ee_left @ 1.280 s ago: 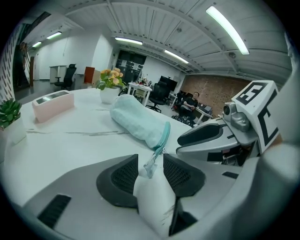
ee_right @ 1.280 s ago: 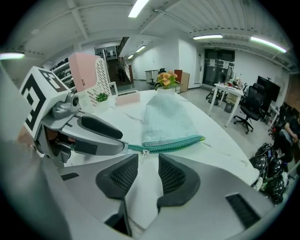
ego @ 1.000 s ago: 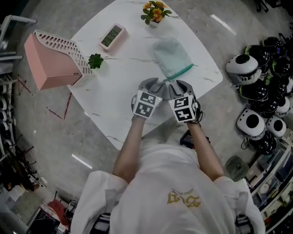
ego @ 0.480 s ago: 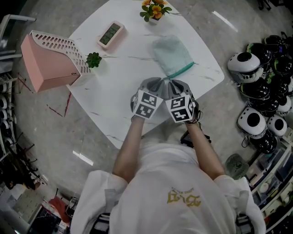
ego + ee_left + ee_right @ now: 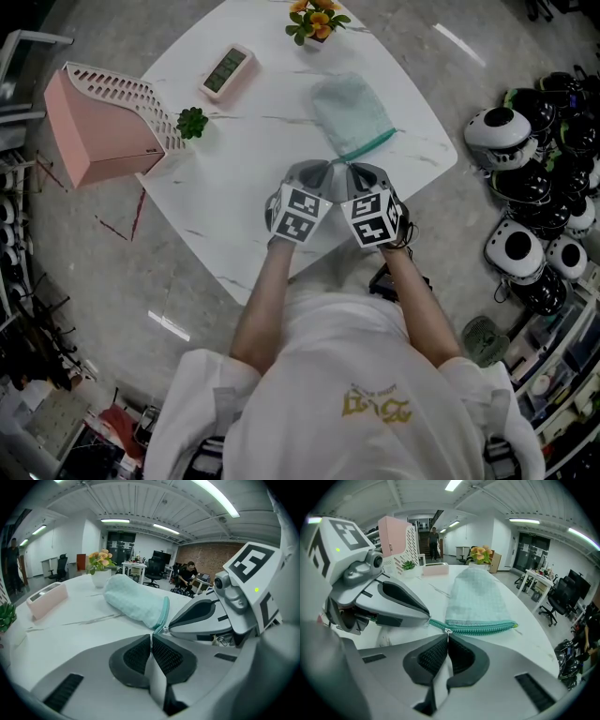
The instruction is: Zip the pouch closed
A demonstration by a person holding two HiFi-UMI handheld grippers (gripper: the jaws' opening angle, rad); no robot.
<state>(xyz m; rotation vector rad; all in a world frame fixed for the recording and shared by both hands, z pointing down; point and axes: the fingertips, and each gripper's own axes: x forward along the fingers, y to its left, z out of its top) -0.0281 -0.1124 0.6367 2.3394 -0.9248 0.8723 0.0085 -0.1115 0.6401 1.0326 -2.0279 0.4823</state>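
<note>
A mint-green cloth pouch (image 5: 352, 114) lies on the white marble table (image 5: 234, 187), its teal zipper (image 5: 367, 147) along the near edge. Both grippers meet at the zipper's left end, and both sets of jaws have just been closing. In the left gripper view, my left gripper (image 5: 151, 636) is shut, with the zipper's teal tail end (image 5: 158, 630) running into its tips. In the right gripper view, my right gripper (image 5: 448, 636) is shut on the small silver zipper pull (image 5: 448, 631). The zipper (image 5: 480, 628) stretches away to the right of it. The grippers' tips almost touch each other.
A pink file rack (image 5: 103, 122), a small green plant (image 5: 192, 123) and a pink clock (image 5: 228, 70) stand at the table's left and back. A flower pot (image 5: 317, 21) is at the far edge. Black-and-white helmets (image 5: 525, 187) are piled on the floor to the right.
Both hands and the pouch stay where they were. The grey fingers of both grippers have drawn together at the zipper's left end.
</note>
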